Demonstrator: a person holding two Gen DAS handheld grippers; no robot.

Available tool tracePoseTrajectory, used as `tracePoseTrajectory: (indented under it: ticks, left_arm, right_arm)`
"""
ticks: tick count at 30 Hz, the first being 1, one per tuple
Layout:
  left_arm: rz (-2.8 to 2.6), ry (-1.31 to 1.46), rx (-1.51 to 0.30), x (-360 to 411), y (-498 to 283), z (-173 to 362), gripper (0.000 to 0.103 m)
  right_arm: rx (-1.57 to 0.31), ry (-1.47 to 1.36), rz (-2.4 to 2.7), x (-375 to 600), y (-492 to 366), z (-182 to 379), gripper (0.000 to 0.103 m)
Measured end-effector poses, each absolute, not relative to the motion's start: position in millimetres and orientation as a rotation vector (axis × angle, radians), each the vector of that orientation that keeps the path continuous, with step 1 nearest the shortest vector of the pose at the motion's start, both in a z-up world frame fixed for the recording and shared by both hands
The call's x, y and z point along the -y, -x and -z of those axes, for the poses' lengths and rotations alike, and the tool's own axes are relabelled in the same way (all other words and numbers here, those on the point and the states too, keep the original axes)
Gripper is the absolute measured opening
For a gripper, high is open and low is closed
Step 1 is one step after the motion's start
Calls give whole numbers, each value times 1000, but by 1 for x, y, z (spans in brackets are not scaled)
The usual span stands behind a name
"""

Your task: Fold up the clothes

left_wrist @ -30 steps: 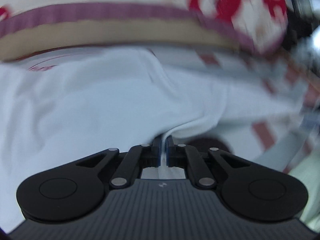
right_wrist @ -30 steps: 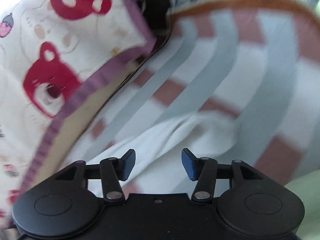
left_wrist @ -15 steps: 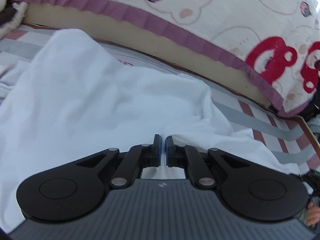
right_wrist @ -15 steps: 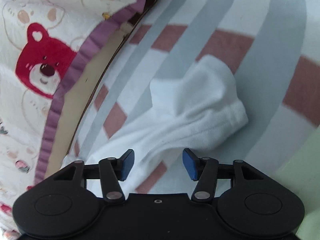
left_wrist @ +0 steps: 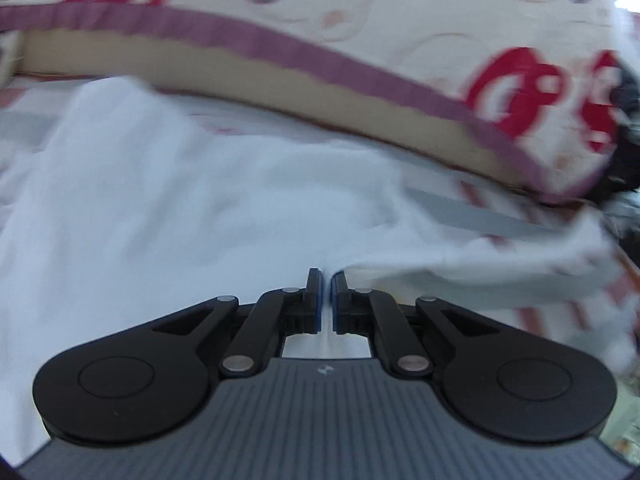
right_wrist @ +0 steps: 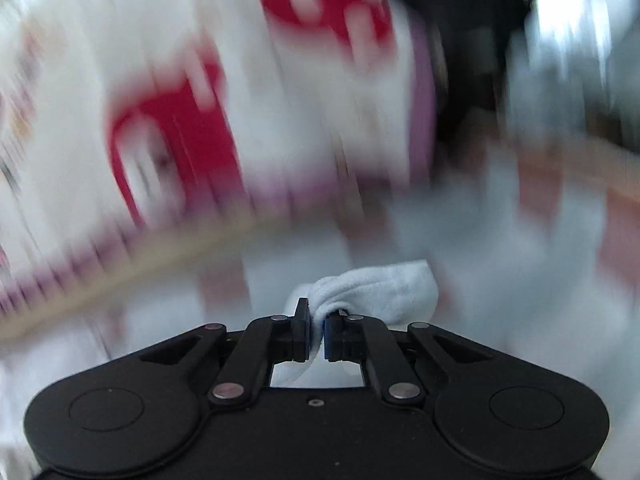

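Left wrist view: my left tongs (left_wrist: 326, 296) are pressed together on a fold of the white garment (left_wrist: 180, 208), with a thin sliver of white cloth showing between the blue pads. The garment spreads wide ahead of the tongs and off to the left, lying on the striped sheet (left_wrist: 480, 212) of the bed, grey and reddish bands on white. One edge of the garment runs right from the pinch, raised a little off the sheet. Beyond it lies a cream quilt (left_wrist: 400, 12) printed with red bears, its purple border (left_wrist: 280, 46) and tan underside turned toward me. The frame is somewhat smeared.

Right wrist view: my right tongs (right_wrist: 317, 332) are clamped on a bunched end of the same white garment (right_wrist: 384, 284); the ribbed cloth bulges out above and to the right of the pads, and more of it shows in the gap below them. Everything behind is heavily blurred. I can only make out red print on the quilt (right_wrist: 180, 132) at left, a purple edge, and striped sheet (right_wrist: 560, 240) at right.
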State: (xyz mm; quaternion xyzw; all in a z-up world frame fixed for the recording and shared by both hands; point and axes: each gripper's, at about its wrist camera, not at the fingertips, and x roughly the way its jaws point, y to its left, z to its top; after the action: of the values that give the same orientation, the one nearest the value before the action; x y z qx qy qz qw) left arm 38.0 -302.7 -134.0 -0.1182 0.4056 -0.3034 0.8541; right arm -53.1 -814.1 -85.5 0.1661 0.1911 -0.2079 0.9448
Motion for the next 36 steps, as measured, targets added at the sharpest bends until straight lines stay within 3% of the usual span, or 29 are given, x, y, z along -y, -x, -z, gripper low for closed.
tracePoseTrajectory:
  ticks: [2, 3, 4, 6, 8, 13, 17, 22, 28, 31, 33, 34, 35, 36]
  left_arm:
    - [733, 269, -897, 314, -36, 130, 8]
    - [763, 268, -909, 318, -32, 128, 15]
    - [793, 265, -921, 323, -29, 126, 31]
    - [843, 249, -937, 329, -22, 121, 46]
    - [839, 168, -923, 323, -15, 116, 47]
    - [761, 38, -936, 276, -5, 112, 47]
    - [715, -6, -982, 245, 2, 123, 47]
    - [630, 19, -1037, 222, 8, 144, 47]
    - [479, -41, -1123, 210, 23, 151, 47]
    - [486, -15, -1135, 203, 29, 151, 48]
    - [472, -13, -1145, 198, 31, 151, 48]
    - [462, -9, -1147, 194, 31, 149, 48]
    - [452, -5, -1149, 190, 32, 147, 48]
    - [442, -1, -1150, 186, 32, 145, 48]
  right_arm:
    - [-293, -200, 520, 829, 55, 72, 6]
    - [-345, -198, 583, 847, 48, 81, 7]
    - [-405, -194, 644, 864, 40, 91, 7]
    - [-589, -163, 741, 891, 23, 123, 22]
    - [-716, -114, 805, 899, 17, 147, 25]
    - [-711, -333, 753, 875, 44, 158, 39]
    - [-713, -506, 400, 811, 70, 147, 39]
    - [-878, -612, -171, 685, 94, 142, 38]
    - [-1031, -581, -340, 606, 128, 158, 40]
    - [-1047, -606, -368, 589, 143, 167, 51]
    - [-1081, -592, -357, 577, 145, 174, 52]
    - [-1089, -558, -355, 569, 144, 176, 50]
    - [-1087, -514, -356, 561, 144, 175, 20]
    - [-1050, -440, -367, 555, 146, 167, 7]
